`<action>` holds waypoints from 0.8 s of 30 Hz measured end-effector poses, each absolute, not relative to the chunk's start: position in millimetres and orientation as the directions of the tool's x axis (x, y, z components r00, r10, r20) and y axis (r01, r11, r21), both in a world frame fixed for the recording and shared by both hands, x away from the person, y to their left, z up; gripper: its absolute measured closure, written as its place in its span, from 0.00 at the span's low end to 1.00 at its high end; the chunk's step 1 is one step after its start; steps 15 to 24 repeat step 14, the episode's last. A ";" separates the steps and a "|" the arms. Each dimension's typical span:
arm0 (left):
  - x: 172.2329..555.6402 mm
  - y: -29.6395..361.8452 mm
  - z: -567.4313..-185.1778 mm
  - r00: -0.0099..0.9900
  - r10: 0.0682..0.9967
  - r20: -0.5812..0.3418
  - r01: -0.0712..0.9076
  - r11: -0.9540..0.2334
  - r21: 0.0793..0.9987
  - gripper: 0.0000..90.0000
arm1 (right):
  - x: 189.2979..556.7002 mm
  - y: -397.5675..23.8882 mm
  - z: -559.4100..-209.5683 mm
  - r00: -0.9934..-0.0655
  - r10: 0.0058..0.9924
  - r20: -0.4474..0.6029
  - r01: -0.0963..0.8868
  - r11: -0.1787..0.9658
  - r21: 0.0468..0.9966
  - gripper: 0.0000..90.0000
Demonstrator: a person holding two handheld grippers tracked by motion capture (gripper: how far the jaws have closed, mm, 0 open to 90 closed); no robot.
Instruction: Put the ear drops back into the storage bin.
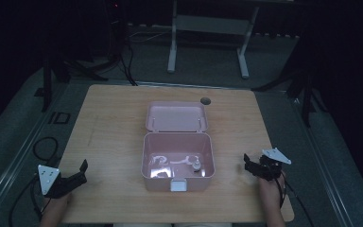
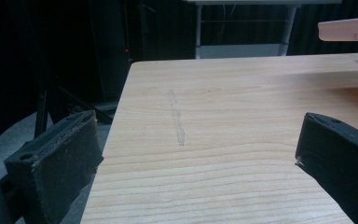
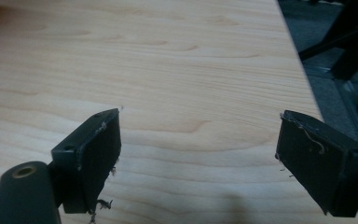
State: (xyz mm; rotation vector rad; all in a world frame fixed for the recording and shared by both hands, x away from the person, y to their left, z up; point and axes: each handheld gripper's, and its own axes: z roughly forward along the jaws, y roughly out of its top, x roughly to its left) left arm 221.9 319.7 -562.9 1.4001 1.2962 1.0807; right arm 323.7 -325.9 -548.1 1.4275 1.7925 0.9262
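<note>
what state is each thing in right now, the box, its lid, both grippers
pink box: open, upright on the table, small whitish items inside, too unclear to name
lid: swung back flat behind the box, inner side up
latch: undone, at the box's front
left gripper: open, holding nothing, near the table's left edge
right gripper: open, holding nothing, over bare wood near the right edge

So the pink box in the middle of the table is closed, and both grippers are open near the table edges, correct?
Not quite: the pink box is open, its lid folded back, as the high view shows. Left gripper and right gripper are indeed open.
</note>
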 end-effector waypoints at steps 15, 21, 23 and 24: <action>222.2 320.2 -562.9 0.065 0.998 0.014 0.198 -0.027 0.980 0.00 | 322.8 -329.8 -552.6 -0.145 0.989 -0.044 0.518 0.113 0.848 0.15; 222.2 320.2 -562.9 0.065 0.998 0.014 0.198 -0.027 0.980 0.00 | 322.8 -329.8 -552.6 -0.145 0.989 -0.044 0.518 0.113 0.848 0.15; 222.2 320.2 -562.9 0.065 0.998 0.014 0.198 -0.027 0.980 0.00 | 322.8 -329.8 -552.6 -0.145 0.989 -0.044 0.518 0.113 0.848 0.15; 222.2 320.2 -562.9 0.065 0.998 0.014 0.198 -0.027 0.980 0.00 | 322.8 -329.8 -552.6 -0.145 0.989 -0.044 0.518 0.113 0.848 0.15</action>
